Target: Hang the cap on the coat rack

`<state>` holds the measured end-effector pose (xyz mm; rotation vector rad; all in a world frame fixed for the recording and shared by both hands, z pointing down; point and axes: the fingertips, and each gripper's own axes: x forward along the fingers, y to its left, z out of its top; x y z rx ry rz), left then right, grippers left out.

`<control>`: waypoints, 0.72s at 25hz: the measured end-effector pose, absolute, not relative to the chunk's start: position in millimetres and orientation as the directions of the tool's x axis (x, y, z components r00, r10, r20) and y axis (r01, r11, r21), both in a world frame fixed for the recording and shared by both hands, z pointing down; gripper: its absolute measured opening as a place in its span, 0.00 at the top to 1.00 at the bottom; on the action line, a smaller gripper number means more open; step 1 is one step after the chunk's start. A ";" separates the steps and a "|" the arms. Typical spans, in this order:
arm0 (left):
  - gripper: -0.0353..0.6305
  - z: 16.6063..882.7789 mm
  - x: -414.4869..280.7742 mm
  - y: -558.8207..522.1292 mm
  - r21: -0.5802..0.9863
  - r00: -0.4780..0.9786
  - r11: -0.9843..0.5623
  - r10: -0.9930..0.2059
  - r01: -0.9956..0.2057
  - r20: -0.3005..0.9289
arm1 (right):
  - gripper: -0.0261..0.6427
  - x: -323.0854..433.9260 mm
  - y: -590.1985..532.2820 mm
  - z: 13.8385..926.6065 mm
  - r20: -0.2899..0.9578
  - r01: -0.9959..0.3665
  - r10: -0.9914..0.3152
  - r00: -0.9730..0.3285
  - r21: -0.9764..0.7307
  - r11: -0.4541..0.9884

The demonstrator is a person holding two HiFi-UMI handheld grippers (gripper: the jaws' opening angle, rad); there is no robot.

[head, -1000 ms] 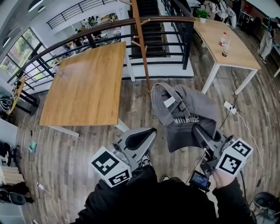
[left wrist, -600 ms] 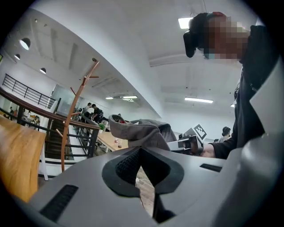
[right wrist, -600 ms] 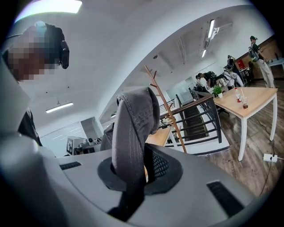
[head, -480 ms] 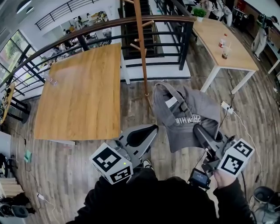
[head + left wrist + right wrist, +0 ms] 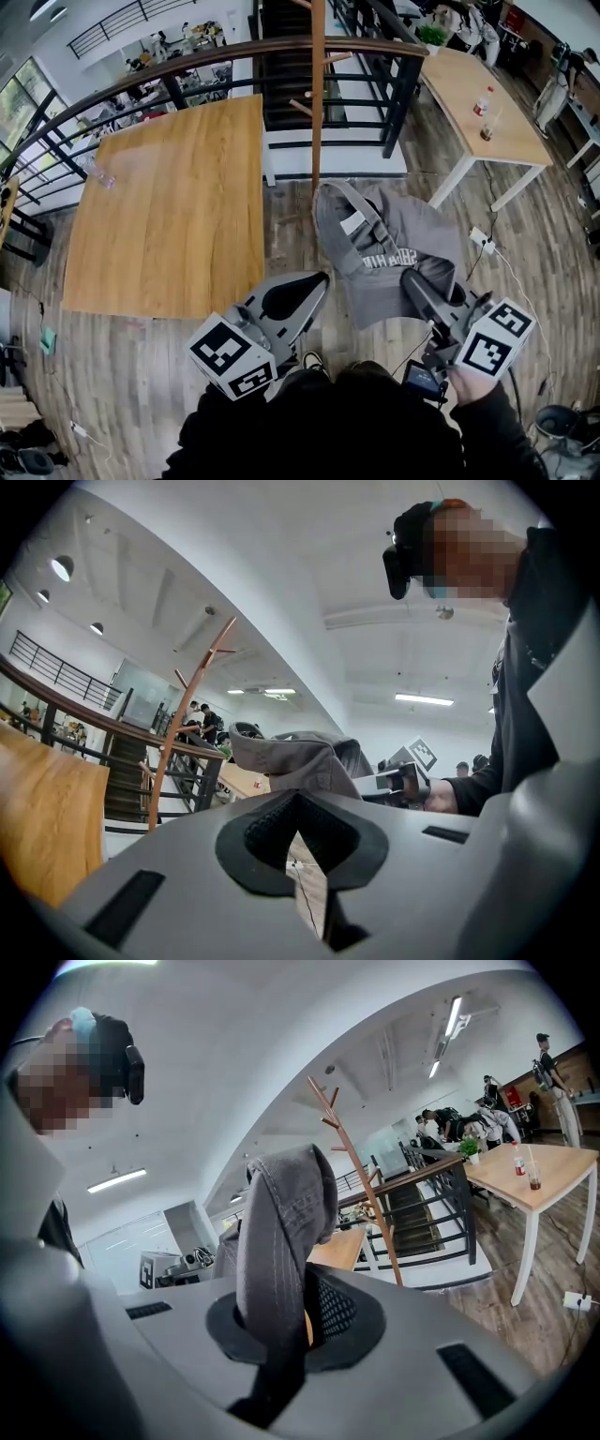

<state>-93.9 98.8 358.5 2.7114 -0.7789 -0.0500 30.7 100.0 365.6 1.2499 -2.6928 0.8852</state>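
Cap [image 5: 389, 246], left tongs [image 5: 322, 278] and right tongs [image 5: 409, 277] now closer to the coat rack [image 5: 317, 112] than a second ago.

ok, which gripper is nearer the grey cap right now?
Right. The right gripper is shut on the near edge of the grey cap and holds it up. The left gripper is off to the cap's left, not touching it, with its jaws together and nothing between them.

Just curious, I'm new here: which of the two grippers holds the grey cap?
The right gripper: its fingers pinch the cap's fabric, while the left gripper beside it holds nothing.
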 end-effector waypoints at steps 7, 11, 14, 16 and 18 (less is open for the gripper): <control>0.94 352.8 -104.1 77.3 0.306 0.830 -0.782 -0.555 -0.543 0.057 | 0.90 18.8 73.0 347.1 0.238 -0.689 -0.675 -0.699 -0.476 0.546; 0.94 338.4 -100.4 56.0 0.290 0.822 -0.777 -0.565 -0.559 0.070 | 0.90 24.2 48.3 336.0 0.227 -0.669 -0.658 -0.718 -0.486 0.562; 0.94 343.9 -102.1 40.5 0.276 0.810 -0.769 -0.582 -0.576 0.069 | 0.90 27.4 31.7 347.4 0.210 -0.654 -0.651 -0.729 -0.495 0.573; 0.94 344.1 -96.0 27.7 0.272 0.805 -0.766 -0.590 -0.582 0.063 | 0.90 34.8 18.0 350.3 0.202 -0.647 -0.648 -0.734 -0.498 0.578; 0.94 340.5 -81.5 10.5 0.252 0.807 -0.773 -0.588 -0.582 0.063 | 0.90 48.0 0.7 344.9 0.190 -0.644 -0.649 -0.737 -0.491 0.587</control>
